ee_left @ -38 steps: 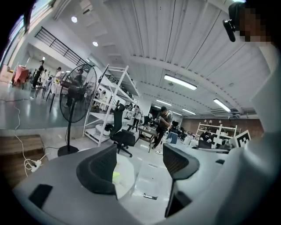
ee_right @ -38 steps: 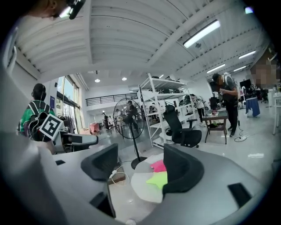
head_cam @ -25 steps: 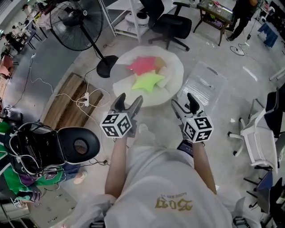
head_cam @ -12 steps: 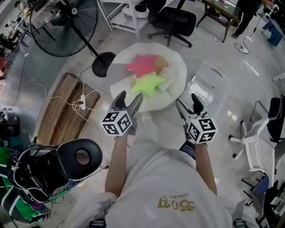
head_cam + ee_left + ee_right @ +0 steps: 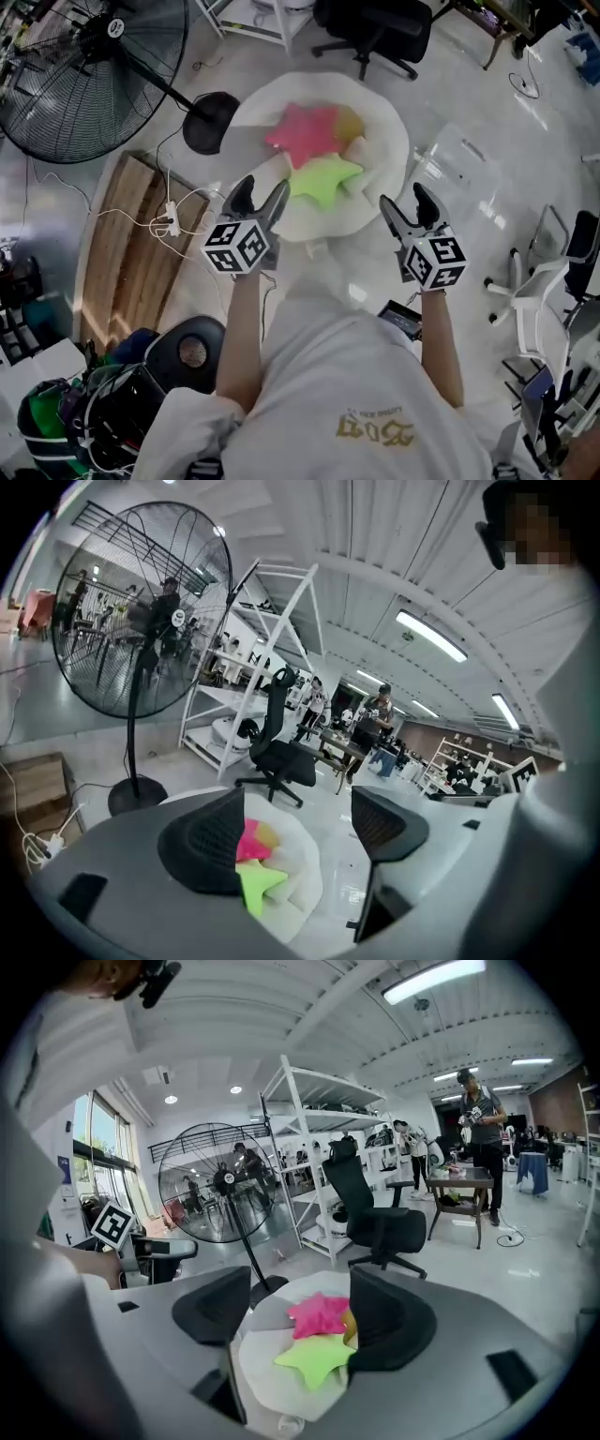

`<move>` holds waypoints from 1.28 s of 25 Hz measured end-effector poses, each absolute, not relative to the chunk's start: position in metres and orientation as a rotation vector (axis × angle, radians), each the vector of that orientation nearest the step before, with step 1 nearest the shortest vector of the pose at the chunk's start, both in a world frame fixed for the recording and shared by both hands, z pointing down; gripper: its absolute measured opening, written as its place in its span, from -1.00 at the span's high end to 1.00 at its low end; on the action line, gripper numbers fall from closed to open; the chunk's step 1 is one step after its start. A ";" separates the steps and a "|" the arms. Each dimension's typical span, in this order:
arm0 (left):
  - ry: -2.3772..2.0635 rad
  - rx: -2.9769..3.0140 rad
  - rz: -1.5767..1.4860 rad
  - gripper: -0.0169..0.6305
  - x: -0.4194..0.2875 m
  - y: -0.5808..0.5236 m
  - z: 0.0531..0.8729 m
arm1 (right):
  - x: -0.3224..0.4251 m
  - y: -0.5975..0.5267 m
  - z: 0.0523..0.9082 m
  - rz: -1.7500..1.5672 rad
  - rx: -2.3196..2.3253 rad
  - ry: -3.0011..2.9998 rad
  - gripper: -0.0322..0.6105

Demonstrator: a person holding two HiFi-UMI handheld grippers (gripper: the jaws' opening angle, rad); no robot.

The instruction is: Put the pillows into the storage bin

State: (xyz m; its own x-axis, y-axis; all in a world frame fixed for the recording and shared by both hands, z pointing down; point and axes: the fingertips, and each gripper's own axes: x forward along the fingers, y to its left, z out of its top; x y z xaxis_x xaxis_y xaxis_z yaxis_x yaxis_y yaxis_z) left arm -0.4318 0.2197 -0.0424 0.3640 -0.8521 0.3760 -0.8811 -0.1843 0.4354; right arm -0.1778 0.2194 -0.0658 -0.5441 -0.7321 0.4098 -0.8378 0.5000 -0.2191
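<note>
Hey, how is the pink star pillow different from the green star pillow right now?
Colour: the pink star pillow is hot pink, the green star pillow lime.
Place: the pink star pillow lies farther from the person, the green star pillow nearer.
Shared: both are star-shaped and rest on the white round cushion. Neither is in the clear storage bin.

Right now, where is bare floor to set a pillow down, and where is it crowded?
Bare floor lies between the clear storage bin and the white chair. Crowded: left of the round cushion, with fan base, wooden board, power strip.
</note>
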 end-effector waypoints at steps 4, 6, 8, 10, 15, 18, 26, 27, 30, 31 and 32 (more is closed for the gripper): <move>-1.451 2.028 0.071 -0.15 -0.440 0.178 -0.019 | -0.192 0.175 -0.047 0.599 1.303 -2.436 -0.11; -1.428 2.011 0.087 -0.15 -0.442 0.164 -0.005 | -0.199 0.161 -0.038 0.603 1.280 -2.412 -0.11; -1.416 1.999 0.092 -0.16 -0.450 0.151 0.007 | -0.207 0.149 -0.027 0.598 1.255 -2.394 -0.11; -1.411 1.991 0.094 -0.16 -0.459 0.140 0.013 | -0.215 0.138 -0.017 0.614 1.239 -2.377 -0.11; -1.405 1.970 0.100 -0.15 -0.462 0.134 0.025 | -0.211 0.131 0.002 0.646 1.211 -2.332 -0.12; -1.418 1.967 0.139 -0.15 -0.465 0.130 0.034 | -0.208 0.122 0.012 0.606 1.178 -2.307 -0.12; -1.489 1.866 0.202 -0.15 -0.454 0.137 0.061 | -0.196 0.110 0.047 0.516 0.944 -2.301 -0.13; -1.494 1.855 0.213 -0.16 -0.450 0.136 0.066 | -0.196 0.108 0.054 0.507 0.905 -2.304 -0.13; -1.505 1.827 0.247 -0.17 -0.435 0.133 0.087 | -0.196 0.097 0.077 0.456 0.778 -2.317 -0.13; -1.511 1.819 0.260 -0.17 -0.431 0.133 0.093 | -0.196 0.094 0.083 0.432 0.736 -2.321 -0.13; -1.519 1.808 0.274 -0.18 -0.428 0.134 0.098 | -0.197 0.091 0.090 0.410 0.697 -2.325 -0.14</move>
